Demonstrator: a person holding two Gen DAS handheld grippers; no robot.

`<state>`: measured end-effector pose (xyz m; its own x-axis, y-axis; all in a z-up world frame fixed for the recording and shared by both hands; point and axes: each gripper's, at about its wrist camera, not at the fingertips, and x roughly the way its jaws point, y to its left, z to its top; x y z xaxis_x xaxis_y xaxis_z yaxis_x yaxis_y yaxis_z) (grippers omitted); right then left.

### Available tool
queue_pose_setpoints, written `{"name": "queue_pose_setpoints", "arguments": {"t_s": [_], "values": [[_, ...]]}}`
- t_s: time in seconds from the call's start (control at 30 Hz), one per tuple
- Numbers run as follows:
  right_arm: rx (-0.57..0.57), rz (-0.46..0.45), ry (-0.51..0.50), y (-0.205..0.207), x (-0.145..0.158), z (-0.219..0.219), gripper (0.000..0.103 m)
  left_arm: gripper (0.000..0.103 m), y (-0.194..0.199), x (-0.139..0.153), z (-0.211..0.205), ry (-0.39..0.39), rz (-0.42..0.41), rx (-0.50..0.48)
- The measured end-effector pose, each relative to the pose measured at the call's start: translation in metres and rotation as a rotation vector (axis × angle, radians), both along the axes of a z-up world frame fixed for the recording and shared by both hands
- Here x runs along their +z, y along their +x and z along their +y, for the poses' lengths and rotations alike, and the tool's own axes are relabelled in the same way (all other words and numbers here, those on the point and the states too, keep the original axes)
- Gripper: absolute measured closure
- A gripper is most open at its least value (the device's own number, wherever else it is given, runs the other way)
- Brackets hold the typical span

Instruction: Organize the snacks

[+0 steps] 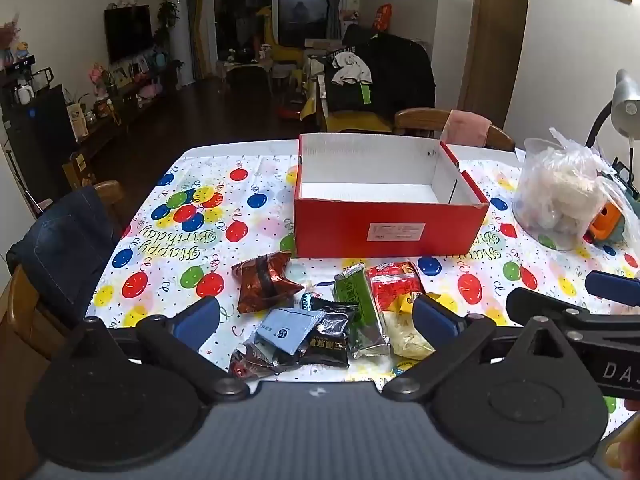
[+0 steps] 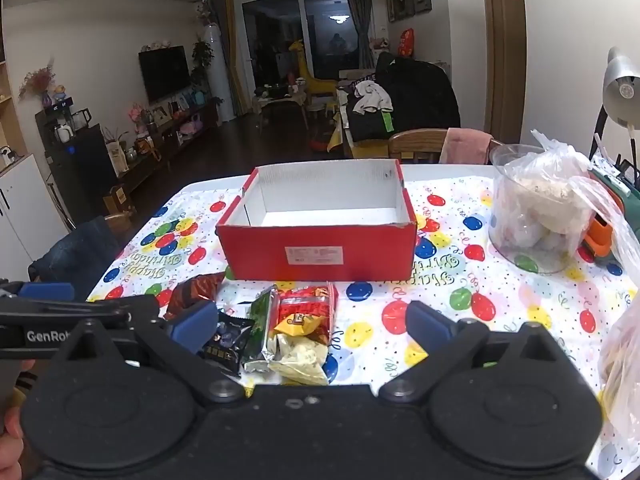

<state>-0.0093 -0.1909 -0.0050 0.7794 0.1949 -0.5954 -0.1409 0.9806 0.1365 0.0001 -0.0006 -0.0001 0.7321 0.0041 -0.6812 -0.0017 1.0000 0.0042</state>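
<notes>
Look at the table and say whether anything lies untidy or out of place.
Yes: the snack packets lie in a loose, overlapping heap in front of the red box, some crooked, while the box stands empty. Nothing looks spilled or torn. Both grippers, left and right, are open and hold nothing.

Tablecloth [image 1: 248, 184]: white, printed with red, blue, green and yellow balloons. Box [image 1: 384, 226]: red outside, white inside, white label on its near wall. In front of box: brown-red packet [image 1: 266, 282], green packet [image 1: 356, 304], red packet [image 1: 394, 284], pale blue packet [image 1: 288, 330], black packet [image 1: 326, 346].
</notes>
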Motion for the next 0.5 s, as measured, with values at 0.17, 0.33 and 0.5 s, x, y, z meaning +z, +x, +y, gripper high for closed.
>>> {"name": "queue_pose_setpoints", "arguments": {"t_s": [0.17,0.33,0.5], "values": [[-0.002,-0.008,0.01,0.001,-0.002,-0.001,0.003,0.0,0.001,0.002,-0.006,0.018,-0.007,-0.013],[-0.001,-0.009,0.006,0.0,0.003,-0.002,0.003,0.0,0.0,0.01,-0.003,0.004,-0.031,-0.003],[0.003,-0.017,0.003,-0.003,0.001,-0.002,0.003,0.0,-0.007,0.012,0.0,-0.003,-0.049,-0.001]]}}
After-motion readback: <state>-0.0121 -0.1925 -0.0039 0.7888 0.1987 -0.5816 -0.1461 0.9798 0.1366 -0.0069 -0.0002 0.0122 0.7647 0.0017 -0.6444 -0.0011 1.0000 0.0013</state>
